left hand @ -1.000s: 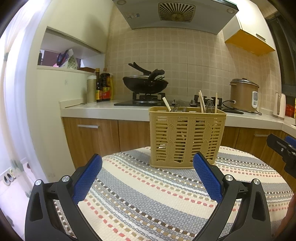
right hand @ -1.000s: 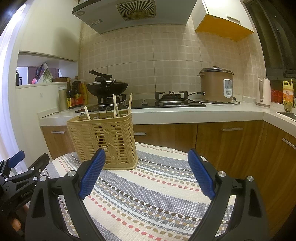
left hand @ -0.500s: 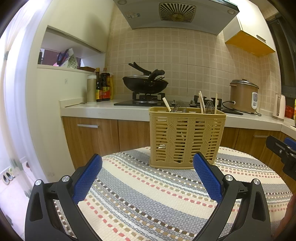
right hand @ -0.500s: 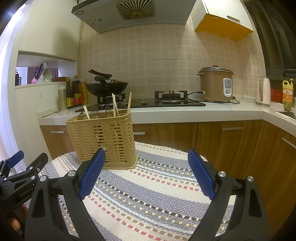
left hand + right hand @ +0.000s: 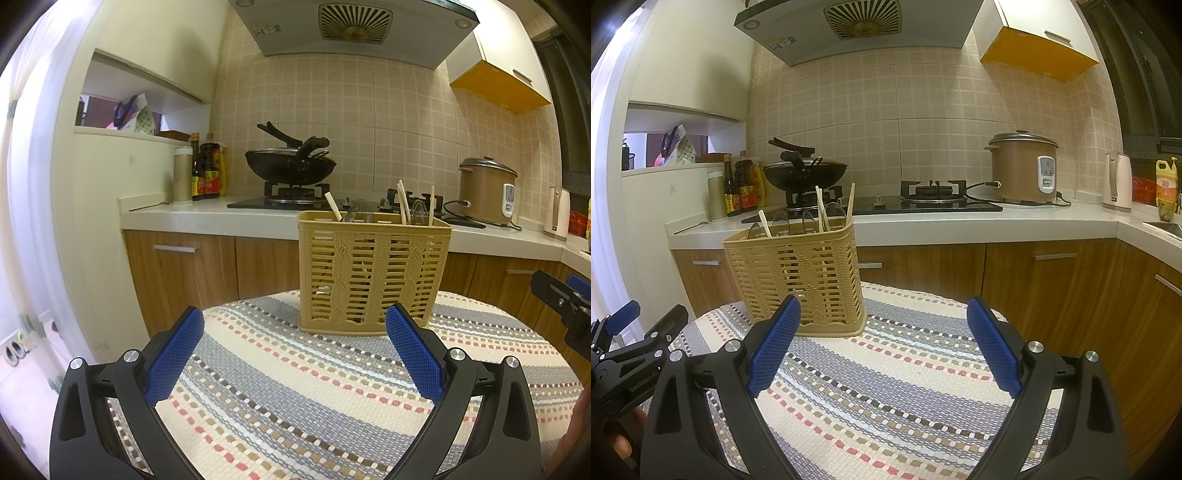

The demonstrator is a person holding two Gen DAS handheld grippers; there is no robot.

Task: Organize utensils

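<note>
Both my tools — left (image 5: 295, 354), right (image 5: 884, 341) — gaping, empty, hovering over counter (image 5: 314, 398); chopsticks (image 5: 402, 201) upright in basket (image 5: 373, 273) (looks sorted).

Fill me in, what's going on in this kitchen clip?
A person holds a two-finger gripper in each hand over a table with a striped cloth. Both the left gripper and the right gripper are open and empty. A tan slotted utensil basket stands upright on the cloth ahead of them, with chopsticks and spoons poking out of its top. No utensils lie loose on the visible cloth, and neither gripper touches the basket.
</note>
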